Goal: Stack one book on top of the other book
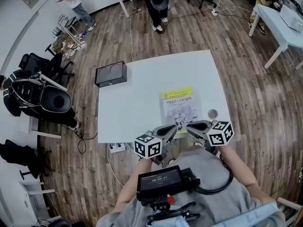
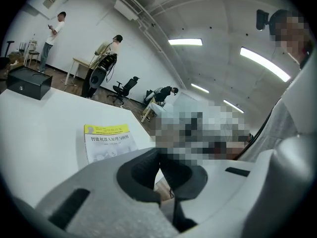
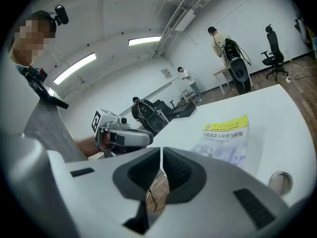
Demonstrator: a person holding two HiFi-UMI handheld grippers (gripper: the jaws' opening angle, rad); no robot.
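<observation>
Book (image 1: 179, 107) flat on the white table (image 1: 142, 93), right of centre and toward the near edge. Long axis running near to far, square with the table's sides. Yellow title band at the far end, pale printed picture toward the near end, so cover face up and reading upright from the near side. Thin rectangular paperback with a smooth, slightly glossy cover and sharp corners. Seen again from the left gripper view (image 2: 109, 140) and the right gripper view (image 3: 225, 138), lying flat in both.

Just right of the book, apart from it, a small round flat ring-like thing (image 1: 212, 113), greyish; kind of thing not clear. At the table's far left corner, a black box (image 1: 111, 74), hard-edged and matte. Table top plain, smooth and matte, above brown wood-plank flooring.

Left gripper (image 1: 176, 126) and right gripper (image 1: 188, 125) held side by side at the near edge, tips angled toward each other and nearly meeting over the book's near end, clear of the cover. Grey moulded shells, dark ribbed pads. Left gripper (image 2: 159, 155): jaws pressed together, nothing between them. Right gripper (image 3: 162, 155): jaws likewise closed pad to pad, gripping nothing.
</observation>
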